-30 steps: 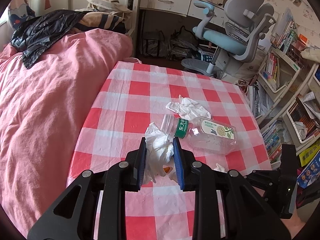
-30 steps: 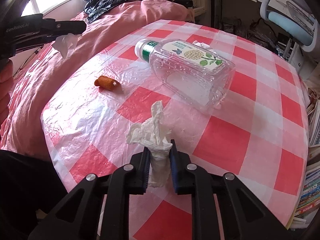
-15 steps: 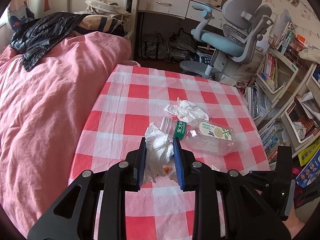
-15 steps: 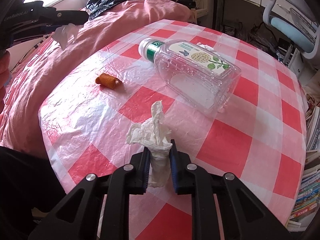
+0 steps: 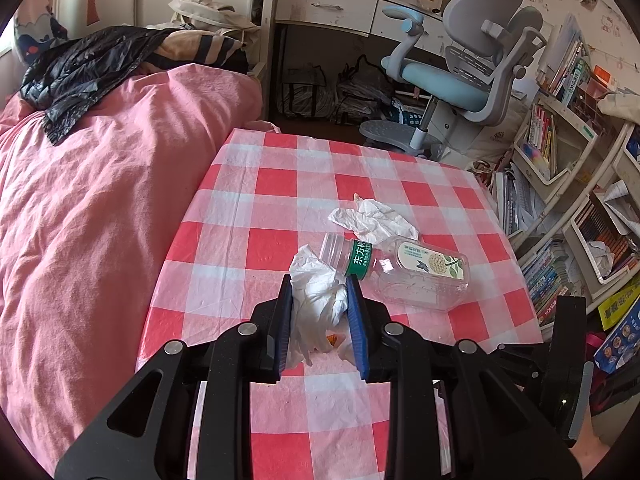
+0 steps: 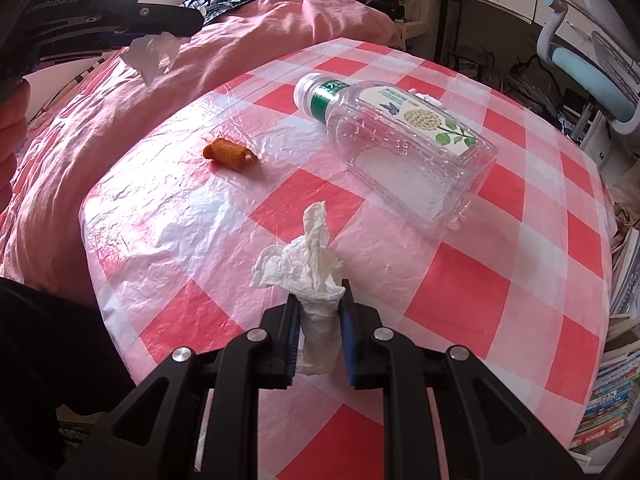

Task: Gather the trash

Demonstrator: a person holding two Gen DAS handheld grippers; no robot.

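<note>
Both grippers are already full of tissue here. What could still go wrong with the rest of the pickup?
Each crumpled white tissue, in the left gripper and the right gripper, trails loose ends that may slip out. With both full, the clear plastic bottle lying on its side, the small orange food scrap and the flat white tissue remain on the table. The bottle could roll on the glossy red-checked tablecloth.

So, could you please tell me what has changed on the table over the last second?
Very little. The right tool drew back slightly, so the bottle sits a little farther up its view. Nothing was picked up or released: the left tool stays shut on its crumpled tissue, the right on its tissue wad. The bottle, the orange scrap and the loose tissue lie where they were.
</note>
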